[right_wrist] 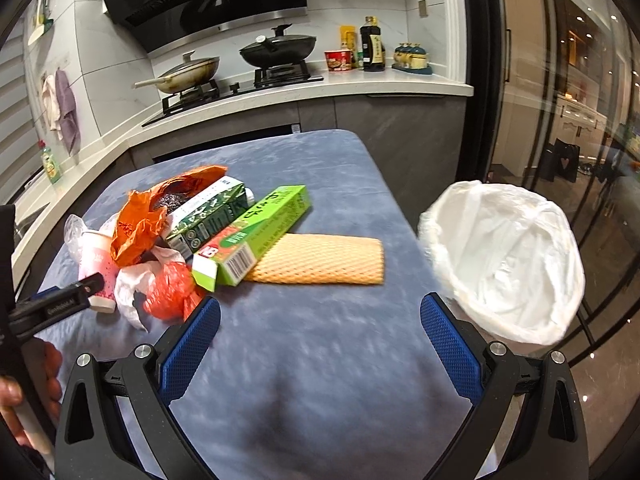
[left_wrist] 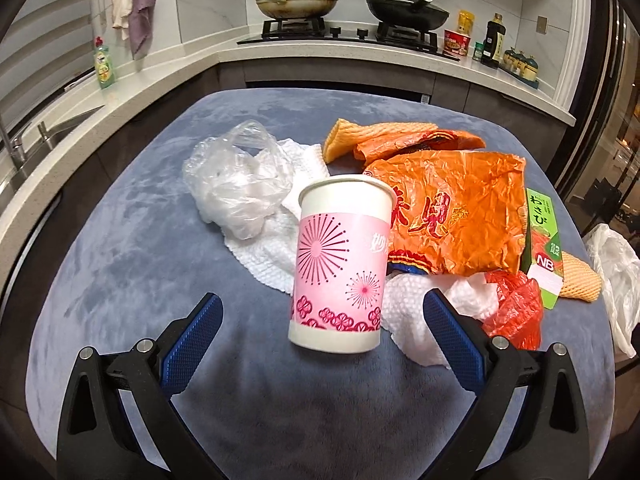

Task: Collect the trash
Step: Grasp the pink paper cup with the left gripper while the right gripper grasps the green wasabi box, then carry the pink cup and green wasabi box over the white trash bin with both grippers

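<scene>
A pink and white paper cup stands upright on the blue-grey tablecloth, just ahead of my open left gripper, whose fingers do not touch it. Behind it lie a clear plastic bag, white paper towels, an orange crumpled bag, a red plastic scrap and a green box. My right gripper is open over bare cloth. Ahead of it lie the green box, an orange foam net and a dark green carton. The cup stands at the left.
A bin lined with a white bag stands off the table's right edge. Behind the table runs a counter with a stove, two pans, bottles and a sink at the left. A hand holds the left gripper's body.
</scene>
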Demonstrator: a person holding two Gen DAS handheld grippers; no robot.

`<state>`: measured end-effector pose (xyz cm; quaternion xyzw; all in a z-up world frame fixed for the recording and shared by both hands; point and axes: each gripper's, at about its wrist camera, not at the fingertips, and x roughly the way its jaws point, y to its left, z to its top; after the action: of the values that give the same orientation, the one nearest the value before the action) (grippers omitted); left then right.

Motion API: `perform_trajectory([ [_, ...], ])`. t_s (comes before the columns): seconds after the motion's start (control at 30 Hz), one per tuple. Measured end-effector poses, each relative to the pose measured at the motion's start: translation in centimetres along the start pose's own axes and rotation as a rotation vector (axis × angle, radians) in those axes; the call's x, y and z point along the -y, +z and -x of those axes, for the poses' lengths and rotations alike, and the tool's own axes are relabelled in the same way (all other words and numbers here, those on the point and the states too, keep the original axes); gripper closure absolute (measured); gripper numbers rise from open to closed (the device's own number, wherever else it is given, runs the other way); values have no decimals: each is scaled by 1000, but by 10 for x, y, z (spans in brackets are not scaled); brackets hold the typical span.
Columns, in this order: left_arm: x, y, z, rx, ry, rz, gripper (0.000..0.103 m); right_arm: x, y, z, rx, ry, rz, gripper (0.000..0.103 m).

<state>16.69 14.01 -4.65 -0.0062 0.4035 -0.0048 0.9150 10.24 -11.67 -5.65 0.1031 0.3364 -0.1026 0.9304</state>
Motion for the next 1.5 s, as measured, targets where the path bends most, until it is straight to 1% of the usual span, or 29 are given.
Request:
perform_trajectory([
  [0.1, 0, 1, -10, -9, -15, -5, 10, -11, 5, -12, -7, 11, 7, 7],
  [0.13, 0, 1, -12, -13, -19, -6, 14, -13, 6, -16, -9, 15, 7, 7],
  [0.17, 0, 1, -14, -18, -28, -5, 21, -17, 8, -19, -11, 19, 7, 7],
  [0.2, -1, 1, -17, -24, -35, -3, 24, -20, 10, -24, -13, 26, 3, 7],
  [0.27, -4, 1, -20, -39, -56, 9, 39, -26, 15, -32, -20, 40, -5, 7],
  [0.3, -6, 0, -22, -47, -68, 15, 42, -31, 18, -38, -24, 51, -14, 7],
  [0.37, -8, -1, -22, -52, -78, 18, 55, -38, 24, -46, -21, 63, -25, 7],
  [0.4, -8, -3, -22, -53, -85, 18, 56, -41, 27, -49, -16, 65, -26, 7],
  [0.67, -10, -7, -13, -33, -93, 23, 57, -70, 43, -84, -16, 46, -41, 7],
  [0.8, -12, -8, -8, -31, -94, 34, 57, -78, 42, -102, -36, 6, -46, 7],
  [0.97, -12, -11, -6, -36, -89, 37, 57, -84, 31, -122, -77, -50, -43, 7],
  [1.03, -12, -12, -6, -43, -88, 40, 57, -83, 27, -124, -84, -59, -38, 14],
  [1.07, -12, -13, -6, -46, -89, 42, 57, -83, 24, -125, -88, -59, -30, 21],
  [1.13, -12, -16, -6, -52, -90, 44, 57, -82, 21, -124, -94, -48, -23, 32],
  [1.17, -11, -17, -5, -55, -89, 44, 57, -81, 20, -123, -94, -40, -23, 35],
  [1.23, -10, -20, -3, -57, -90, 45, 57, -77, 19, -118, -92, -30, -24, 48],
  [1.27, -9, -22, -1, -57, -92, 45, 57, -76, 18, -117, -93, -22, -26, 49],
  [1.37, -6, -26, 7, -54, -98, 40, 57, -67, 16, -109, -100, 9, -42, 57],
  [1.43, -2, -29, 13, -50, -102, 35, 57, -61, 13, -102, -98, 25, -49, 65],
  [1.5, 3, -31, 20, -45, -107, 29, 57, -54, 11, -93, -96, 41, -58, 65],
])
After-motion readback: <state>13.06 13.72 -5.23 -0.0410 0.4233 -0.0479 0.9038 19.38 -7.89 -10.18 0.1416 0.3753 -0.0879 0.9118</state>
